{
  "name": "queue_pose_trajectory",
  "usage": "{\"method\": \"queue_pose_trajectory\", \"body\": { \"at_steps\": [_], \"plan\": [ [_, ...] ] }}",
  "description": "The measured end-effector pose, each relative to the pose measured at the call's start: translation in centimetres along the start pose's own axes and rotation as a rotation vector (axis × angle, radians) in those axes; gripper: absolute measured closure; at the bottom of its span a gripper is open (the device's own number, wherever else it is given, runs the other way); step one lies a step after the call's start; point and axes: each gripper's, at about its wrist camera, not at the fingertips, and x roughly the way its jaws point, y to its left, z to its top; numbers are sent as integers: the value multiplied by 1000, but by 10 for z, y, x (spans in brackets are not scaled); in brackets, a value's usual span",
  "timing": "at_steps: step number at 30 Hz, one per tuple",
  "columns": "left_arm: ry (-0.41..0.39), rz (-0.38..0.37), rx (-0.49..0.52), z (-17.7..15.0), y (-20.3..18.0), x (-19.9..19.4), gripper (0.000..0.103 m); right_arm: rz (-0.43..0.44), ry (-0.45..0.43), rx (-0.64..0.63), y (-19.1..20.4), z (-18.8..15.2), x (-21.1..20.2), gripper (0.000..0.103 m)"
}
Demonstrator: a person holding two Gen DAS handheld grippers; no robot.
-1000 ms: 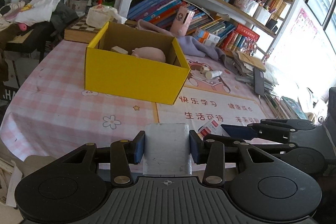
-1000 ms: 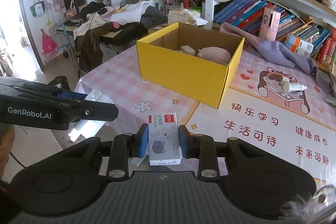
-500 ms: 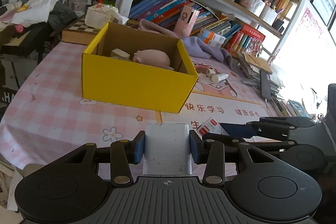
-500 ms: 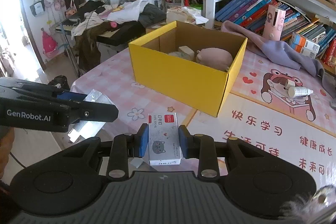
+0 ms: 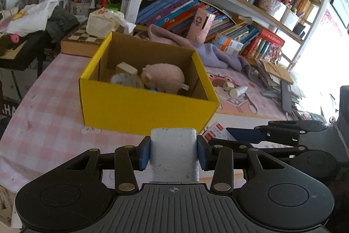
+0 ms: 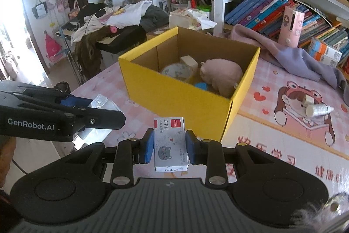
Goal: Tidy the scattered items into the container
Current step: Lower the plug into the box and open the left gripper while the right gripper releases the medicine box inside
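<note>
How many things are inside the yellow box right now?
4 that I can see in the yellow box: a pink plush pig on the right, a tape roll on the left, a pale block behind it, and something small and blue in front. More may be hidden.

one yellow box [image 6: 174, 93], one plush pig [image 6: 220, 75], one tape roll [image 6: 176, 72], two held packets [image 6: 170, 143]

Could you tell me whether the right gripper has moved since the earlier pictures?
Yes. The right gripper, shut on the staple box, has come closer to the yellow cardboard box, which looms larger and nearer.
</note>
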Motion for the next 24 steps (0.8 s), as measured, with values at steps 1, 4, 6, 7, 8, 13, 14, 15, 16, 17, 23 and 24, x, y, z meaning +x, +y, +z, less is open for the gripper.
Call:
{"method": "queue_pose_trajectory", "body": {
  "at_steps": [1, 4, 6, 7, 8, 13, 14, 15, 16, 17, 23, 24],
  "plan": [
    [2, -5, -5, 5, 1, 3, 62, 3, -3, 0, -2, 3, 2, 74],
    [-2, -9, -3, 17, 2, 9, 62, 14, -18, 4, -11, 14, 7, 74],
    [-11, -5, 8, 27, 1, 13, 62, 19, -33, 9, -18, 22, 10, 74],
    [-14, -2, 13, 31, 1, 15, 62, 21, -40, 12, -21, 26, 12, 74],
    [-19, 0, 19, 36, 1, 17, 62, 22, -45, 15, -24, 30, 14, 74],
    [-45, 21, 55, 64, 1, 29, 62, 28, -77, 5, -39, 53, 25, 74],
    [-50, 25, 61, 70, 2, 32, 62, 27, -82, 1, -42, 58, 28, 74],
    [-53, 30, 68, 75, 2, 36, 62, 26, -87, -3, -45, 63, 32, 74],
    [-54, 36, 75, 80, 2, 40, 62, 27, -94, -9, -49, 68, 36, 74],
    [-54, 40, 81, 85, 3, 45, 62, 26, -98, -15, -52, 72, 40, 74],
    [-25, 65, 128, 112, 8, 82, 62, 28, -84, -82, -66, 95, 75, 74],
    [-15, 70, 139, 116, 9, 90, 62, 29, -75, -96, -67, 98, 83, 74]
  ]
}}
